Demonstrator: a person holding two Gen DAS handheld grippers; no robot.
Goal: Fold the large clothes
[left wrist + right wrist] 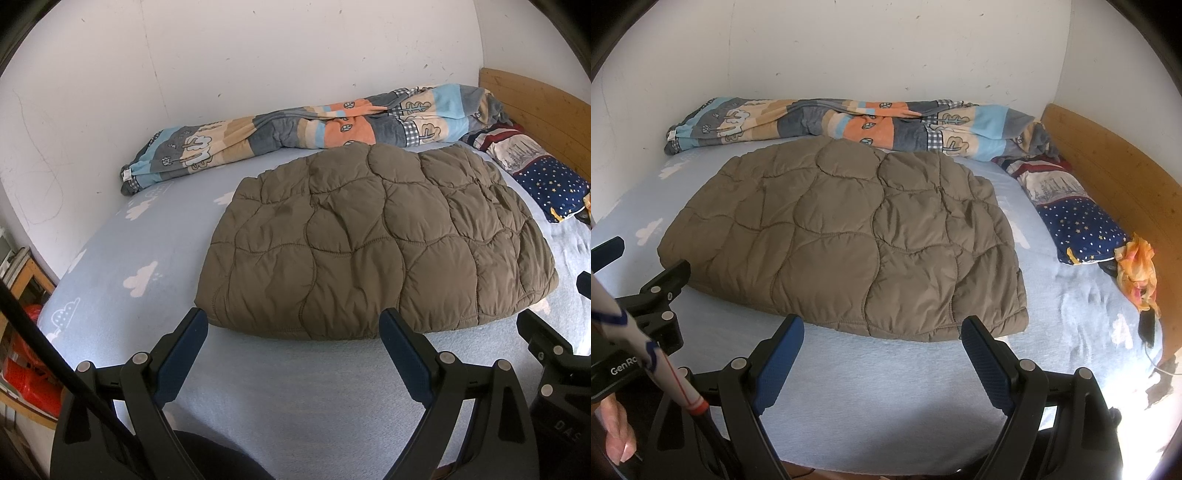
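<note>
A folded, quilted olive jacket [376, 240] is seen lying at the middle of a bed [295, 387] covered by a pale blue, cloud-printed sheet, set against a scuffed white wall. A rolled patchwork blanket [295, 129] is laid along the far edge, a starred pillow [1078, 225] beside the wooden headboard [1115, 177]. Left gripper [291, 325] and right gripper [882, 332] are held at the near edge, jaws spread, nothing gripped.
</note>
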